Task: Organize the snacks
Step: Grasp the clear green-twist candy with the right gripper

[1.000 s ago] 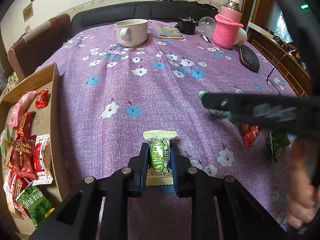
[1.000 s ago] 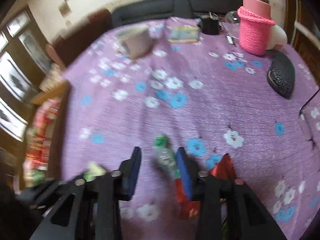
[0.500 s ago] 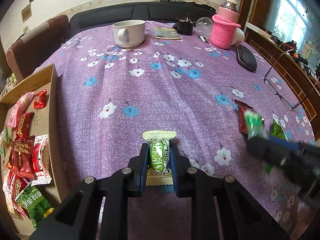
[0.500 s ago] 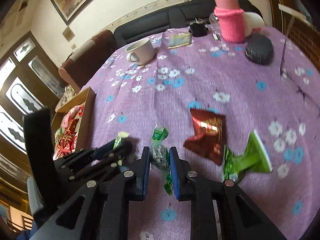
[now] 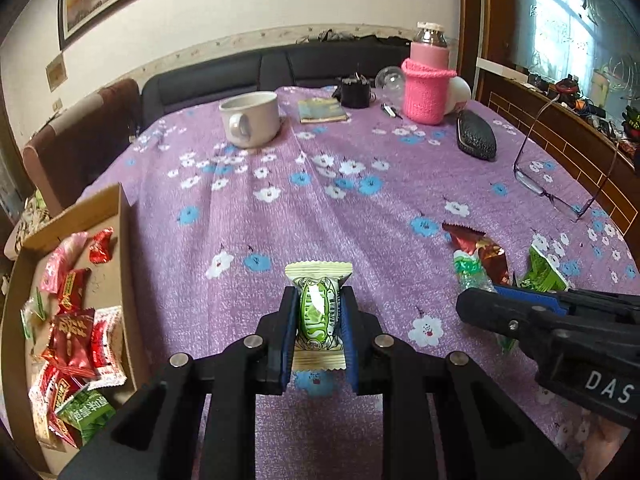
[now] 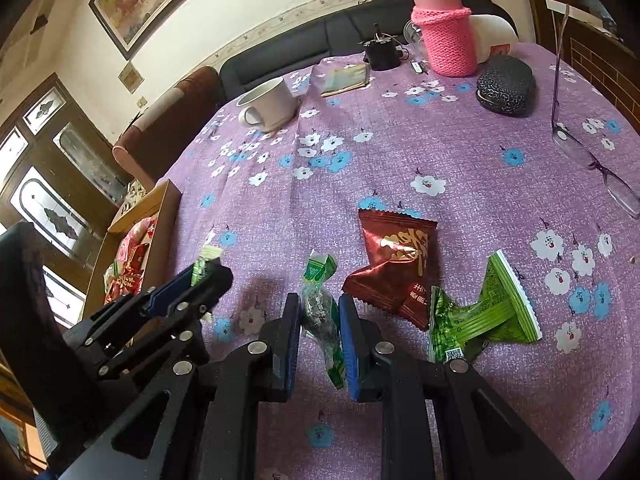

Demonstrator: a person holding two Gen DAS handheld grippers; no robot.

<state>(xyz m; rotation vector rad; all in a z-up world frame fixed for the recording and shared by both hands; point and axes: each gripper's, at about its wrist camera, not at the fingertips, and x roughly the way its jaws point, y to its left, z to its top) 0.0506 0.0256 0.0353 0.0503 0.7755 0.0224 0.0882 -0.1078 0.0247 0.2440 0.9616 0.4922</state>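
Left of everything, the cardboard box [image 5: 124,240] holds sorted snacks. Right of it, the left tongs [image 5: 318,320] clamp a green candy [image 5: 318,312]. Further right, the right tongs [image 6: 320,320] have just clamped a twist-wrapped sweet [image 6: 318,312]; both seem ready for boxing.

Green-cream candy [image 5: 318,312] and clear green-twist candy [image 6: 320,312] each clamped upright; red packet [image 6: 394,264], green packet [image 6: 484,316] flat on tabletop.
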